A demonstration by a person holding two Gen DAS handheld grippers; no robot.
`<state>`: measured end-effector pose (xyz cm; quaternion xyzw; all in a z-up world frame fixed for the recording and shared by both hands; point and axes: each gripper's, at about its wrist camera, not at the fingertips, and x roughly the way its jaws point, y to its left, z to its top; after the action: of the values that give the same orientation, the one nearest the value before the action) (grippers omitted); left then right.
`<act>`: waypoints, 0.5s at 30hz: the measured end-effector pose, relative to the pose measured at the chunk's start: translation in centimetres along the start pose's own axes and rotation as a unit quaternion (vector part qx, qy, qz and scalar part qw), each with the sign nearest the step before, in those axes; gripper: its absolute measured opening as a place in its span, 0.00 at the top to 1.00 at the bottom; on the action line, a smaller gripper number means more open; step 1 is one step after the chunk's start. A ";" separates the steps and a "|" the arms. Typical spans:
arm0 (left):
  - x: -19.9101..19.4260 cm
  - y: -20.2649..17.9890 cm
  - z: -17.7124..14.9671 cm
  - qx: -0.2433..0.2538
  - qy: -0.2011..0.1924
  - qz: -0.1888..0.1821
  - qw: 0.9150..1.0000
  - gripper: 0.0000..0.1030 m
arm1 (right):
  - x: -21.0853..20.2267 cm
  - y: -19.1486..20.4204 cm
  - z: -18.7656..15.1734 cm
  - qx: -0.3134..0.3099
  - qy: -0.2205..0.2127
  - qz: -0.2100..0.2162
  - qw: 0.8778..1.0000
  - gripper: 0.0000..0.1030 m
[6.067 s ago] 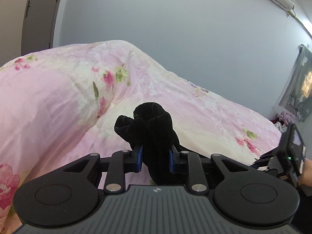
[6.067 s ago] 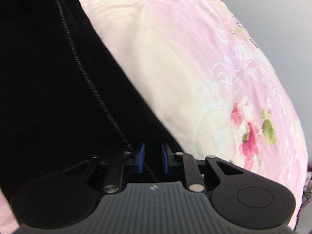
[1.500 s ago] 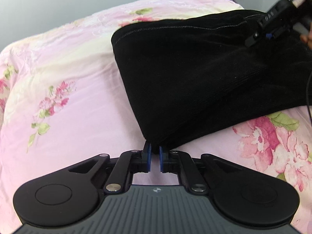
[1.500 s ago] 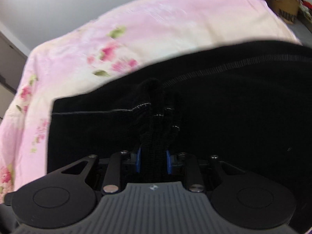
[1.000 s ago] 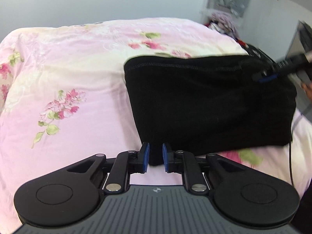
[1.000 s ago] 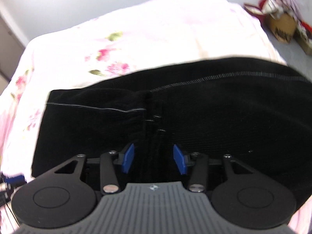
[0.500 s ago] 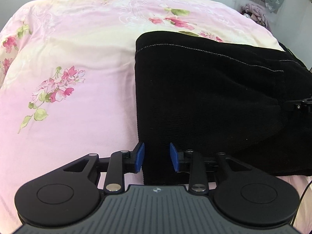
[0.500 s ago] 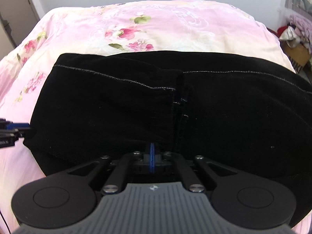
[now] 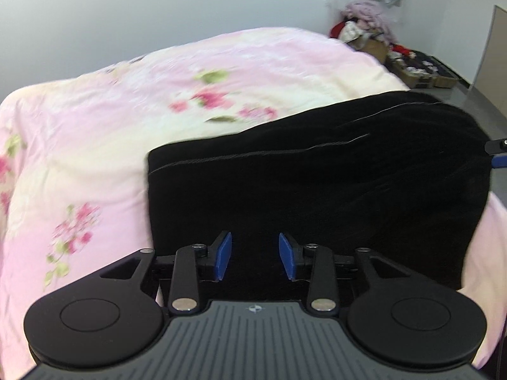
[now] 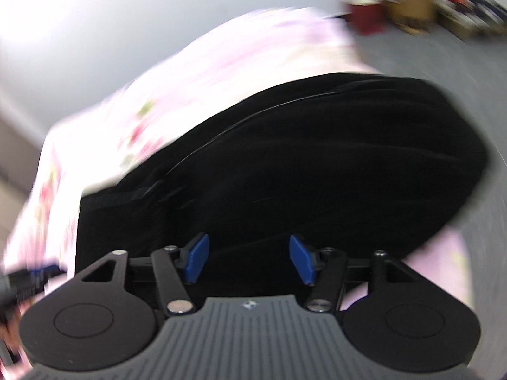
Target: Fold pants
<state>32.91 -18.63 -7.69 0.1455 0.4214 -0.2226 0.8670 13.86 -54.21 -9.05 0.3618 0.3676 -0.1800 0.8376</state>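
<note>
- The black pants [image 9: 317,190] — a ribbed, corduroy-like cloth with pale stitching — are being shown folded in a rounded block on the pink floral quilt [image 9: 95,145].
- The left gripper [image 9: 255,260] and right gripper [image 10: 246,262] are being held with jaws apart, just opened, above the cloth, nothing clamped.
- No writing is legible.
</note>
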 end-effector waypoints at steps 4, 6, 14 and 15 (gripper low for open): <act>1.5 -3.5 2.3 -0.009 -0.003 -0.029 1.000 0.59 | -2.1 -9.7 1.1 0.152 -0.022 0.006 0.988 0.29; 2.7 -5.2 3.7 -0.015 -0.006 -0.033 0.999 0.59 | -2.1 -13.3 1.3 0.209 -0.016 0.014 0.978 0.24; 9.2 -10.0 8.0 -0.021 0.028 -0.031 0.999 0.59 | 0.1 -19.9 1.6 0.275 -0.046 0.047 0.959 0.23; 10.0 -10.3 8.2 -0.017 0.031 -0.027 0.999 0.59 | 0.4 -20.6 1.5 0.290 -0.047 0.060 0.954 0.23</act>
<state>38.58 -33.70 -11.36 0.1267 0.4556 -0.2339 0.8495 3.15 -69.17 -18.36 0.6012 0.2372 -0.2451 0.7227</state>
